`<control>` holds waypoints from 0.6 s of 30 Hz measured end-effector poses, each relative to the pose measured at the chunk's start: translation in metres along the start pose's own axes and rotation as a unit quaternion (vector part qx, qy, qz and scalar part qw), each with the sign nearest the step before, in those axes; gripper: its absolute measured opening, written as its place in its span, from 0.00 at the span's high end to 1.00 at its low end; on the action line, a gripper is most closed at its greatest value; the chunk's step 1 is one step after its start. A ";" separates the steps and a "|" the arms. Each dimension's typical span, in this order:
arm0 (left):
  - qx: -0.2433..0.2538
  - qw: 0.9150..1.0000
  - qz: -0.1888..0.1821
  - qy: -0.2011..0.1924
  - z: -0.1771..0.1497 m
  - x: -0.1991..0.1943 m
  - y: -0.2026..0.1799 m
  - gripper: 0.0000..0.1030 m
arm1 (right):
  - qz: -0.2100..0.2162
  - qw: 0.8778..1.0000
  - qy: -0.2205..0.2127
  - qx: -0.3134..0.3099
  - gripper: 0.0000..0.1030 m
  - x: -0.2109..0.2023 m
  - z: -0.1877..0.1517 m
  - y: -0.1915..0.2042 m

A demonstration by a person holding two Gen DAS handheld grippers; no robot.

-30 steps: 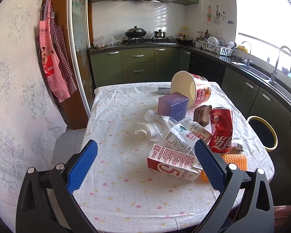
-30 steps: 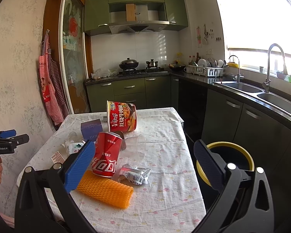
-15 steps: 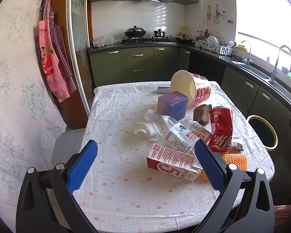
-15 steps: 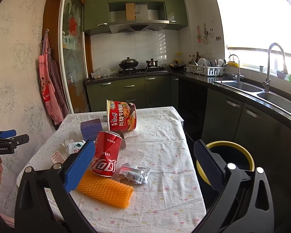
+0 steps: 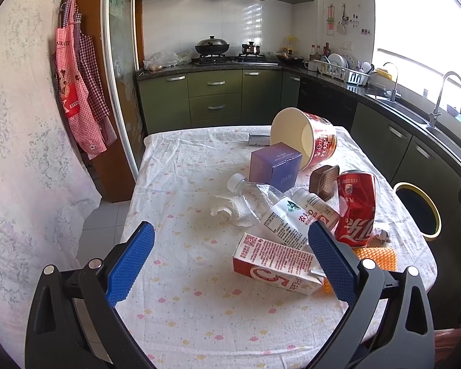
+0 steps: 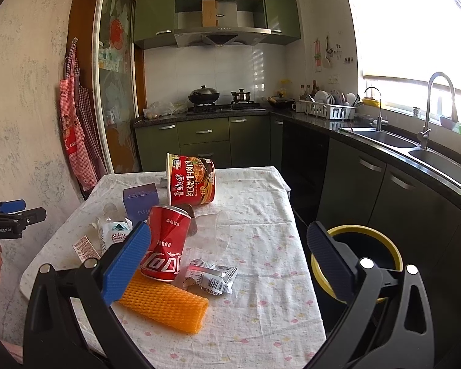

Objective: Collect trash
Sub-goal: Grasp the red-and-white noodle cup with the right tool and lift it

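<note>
Noodle cup: "红烧牛肉面". Water bottle: "农夫山". Left tongs: "GenRobot.AI". Carton: "5".

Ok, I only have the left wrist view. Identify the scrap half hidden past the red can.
Observer: It's a crumpled silver wrapper, lying beside the red can and next to the orange foam net.
Operator: List anything else on that side.
Observer: A clear plastic cup lies on its side just beyond the wrapper.
Operator: Report the right gripper.
Observer: The right gripper is open and holds nothing.
</note>
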State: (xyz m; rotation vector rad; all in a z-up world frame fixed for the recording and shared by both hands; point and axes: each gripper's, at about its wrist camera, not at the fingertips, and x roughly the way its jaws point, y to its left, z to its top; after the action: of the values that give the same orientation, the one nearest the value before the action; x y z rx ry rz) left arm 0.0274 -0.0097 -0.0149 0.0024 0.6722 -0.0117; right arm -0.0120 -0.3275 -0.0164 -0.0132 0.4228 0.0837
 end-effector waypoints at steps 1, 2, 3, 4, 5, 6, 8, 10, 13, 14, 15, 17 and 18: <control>-0.001 1.000 -0.001 0.003 0.003 0.005 0.001 0.04 | -0.001 1.000 0.003 -0.008 0.06 0.004 0.004 0.003; -0.003 1.000 0.000 0.008 0.005 0.011 0.002 0.04 | -0.002 1.000 0.006 -0.016 0.06 0.010 0.009 0.005; -0.004 1.000 0.001 0.011 0.008 0.017 0.004 0.04 | -0.002 1.000 0.010 -0.027 0.06 0.018 0.013 0.010; -0.005 1.000 0.001 0.013 0.010 0.021 0.005 0.04 | -0.002 0.999 0.016 -0.038 0.06 0.026 0.019 0.014; -0.006 1.000 0.000 0.014 0.012 0.026 0.006 0.04 | 0.000 0.999 0.022 -0.047 0.06 0.035 0.024 0.020; -0.007 1.000 -0.001 0.014 0.014 0.029 0.007 0.04 | 0.004 0.998 0.026 -0.057 0.06 0.044 0.030 0.026; -0.009 1.000 -0.004 0.013 0.017 0.034 0.009 0.04 | 0.013 0.997 0.035 -0.070 0.06 0.061 0.043 0.035; -0.008 1.000 -0.001 0.012 0.018 0.038 0.012 0.04 | 0.018 0.996 0.042 -0.082 0.06 0.079 0.055 0.045; -0.007 1.000 0.002 0.014 0.021 0.046 0.018 0.04 | 0.012 0.992 0.060 -0.112 0.06 0.109 0.076 0.063; -0.008 1.000 0.001 0.015 0.023 0.048 0.020 0.04 | 0.011 0.990 0.066 -0.122 0.06 0.120 0.083 0.068; -0.009 1.000 0.000 0.016 0.024 0.051 0.022 0.04 | 0.009 0.988 0.073 -0.133 0.06 0.132 0.090 0.076; -0.012 1.000 -0.003 0.015 0.027 0.055 0.025 0.04 | 0.008 0.984 0.090 -0.155 0.06 0.155 0.100 0.091; -0.013 1.000 -0.004 0.015 0.027 0.057 0.026 0.04 | 0.004 0.981 0.100 -0.167 0.06 0.168 0.104 0.099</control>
State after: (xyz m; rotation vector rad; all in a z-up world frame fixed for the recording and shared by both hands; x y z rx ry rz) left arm 0.0893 0.0160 -0.0288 -0.0246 0.7024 -0.0118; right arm 0.1748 -0.2125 0.0106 -0.3535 0.6056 0.1624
